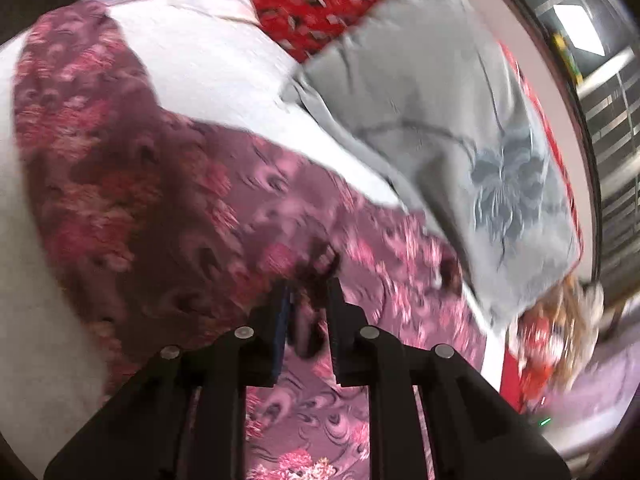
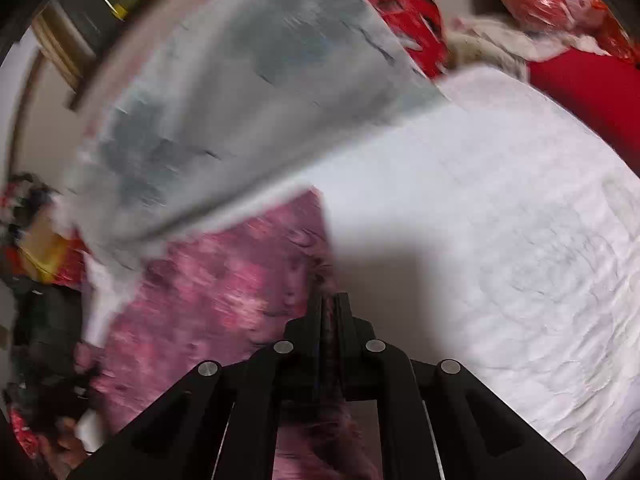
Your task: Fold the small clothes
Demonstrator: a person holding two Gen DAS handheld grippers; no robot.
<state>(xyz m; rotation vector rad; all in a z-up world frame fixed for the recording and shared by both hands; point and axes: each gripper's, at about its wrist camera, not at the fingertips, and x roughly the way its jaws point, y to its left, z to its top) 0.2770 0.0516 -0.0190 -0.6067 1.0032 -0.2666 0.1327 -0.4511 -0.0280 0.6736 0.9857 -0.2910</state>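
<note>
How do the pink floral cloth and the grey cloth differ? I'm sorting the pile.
The pink floral cloth carries a busy all-over pattern; the grey cloth is plain apart from one flower motif. Both grippers, left and right, pinch the pink cloth; the grey lies ungripped. Both rest on the white bedding.

I'm working in what looks like a home bedroom: a wide white quilted bedspread (image 2: 520, 240) serves as my work surface, with household textiles heaped on it, among them a grey cloth (image 1: 460, 128), a red patterned one (image 1: 316, 0) and a pink floral garment (image 1: 168, 184). Beyond the bed's edge I see slatted shutters (image 1: 616, 128).
</note>
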